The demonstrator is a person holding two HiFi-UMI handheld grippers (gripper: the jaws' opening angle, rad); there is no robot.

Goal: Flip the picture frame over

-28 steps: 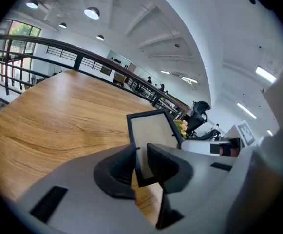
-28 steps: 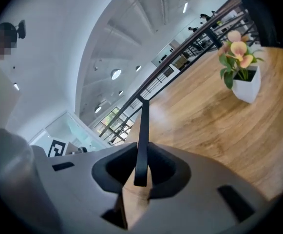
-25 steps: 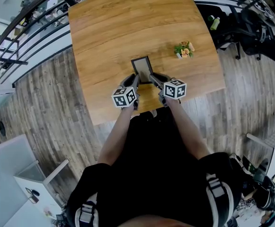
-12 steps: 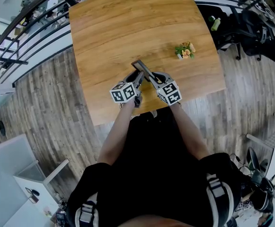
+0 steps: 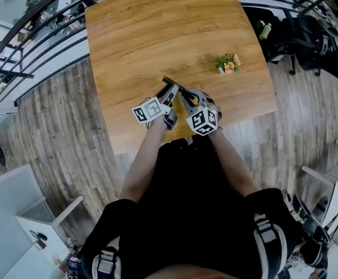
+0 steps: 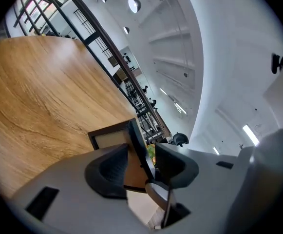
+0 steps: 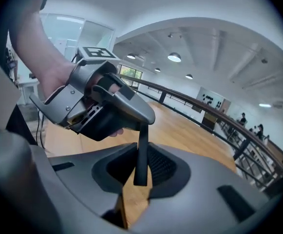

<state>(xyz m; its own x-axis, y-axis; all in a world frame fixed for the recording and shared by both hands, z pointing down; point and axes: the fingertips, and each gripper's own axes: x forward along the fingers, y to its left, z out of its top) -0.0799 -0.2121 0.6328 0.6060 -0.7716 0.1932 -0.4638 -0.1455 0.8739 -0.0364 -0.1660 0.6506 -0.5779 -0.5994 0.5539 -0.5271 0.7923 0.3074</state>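
Head view, table (image 5: 157, 28): smooth, warm wood-grain top with rounded corners, on a grey plank floor (image 5: 58, 132).
Picture frame (image 5: 171, 85): thin, flat and rectangular with a dark rim. It stood tilted on edge over the table's near part, between the 2 grippers.
Frame's contents: in the left gripper view, the dark border (image 6: 109, 138) enclosed a pale beige panel.
Left gripper (image 5: 170, 95) (image 6: 141, 167): matte grey shell with black hollowed pads. Its jaws had just been opening and stood apart on either side of the frame, not pressing it.
Right gripper (image 5: 185, 97) (image 7: 140, 172): same grey shell, with ribbed black pads. Its jaws were narrow, clamped on the frame's slim dark edge (image 7: 141, 155).
Marker cubes: 2, white with black squares, 1 on each gripper.
Green-and-orange cluster (image 5: 227, 62): small and lumpy, at the table's right side, well apart from the frame.
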